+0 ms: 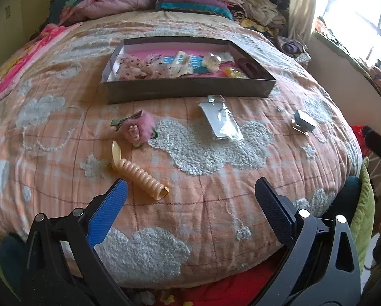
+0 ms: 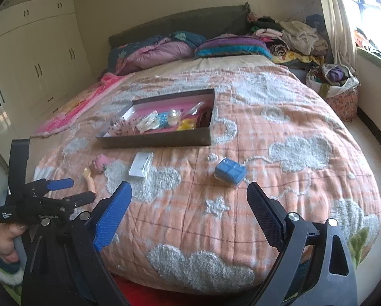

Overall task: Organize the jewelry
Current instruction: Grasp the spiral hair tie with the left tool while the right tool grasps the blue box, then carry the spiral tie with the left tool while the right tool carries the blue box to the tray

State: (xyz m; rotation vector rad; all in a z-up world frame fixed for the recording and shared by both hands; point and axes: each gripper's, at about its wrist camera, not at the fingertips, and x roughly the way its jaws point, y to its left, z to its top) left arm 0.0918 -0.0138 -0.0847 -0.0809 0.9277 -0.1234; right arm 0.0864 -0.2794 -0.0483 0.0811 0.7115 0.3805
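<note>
The cardboard tray [image 1: 188, 89] holds small items too jumbled to identify, its near wall hiding some.

A bed [image 2: 279, 137] with an orange quilt patterned in fluffy white clouds fills both views. On it lie an open shallow box [image 1: 190, 90] at centre, a pink fuzzy hair clip [image 1: 139, 128], a cream spiral hair claw [image 1: 139, 173], a carded packet [image 1: 221, 122], and a small blue box [image 2: 230, 172] right of centre. Pillows [image 2: 231, 46] sit along the top.
</note>
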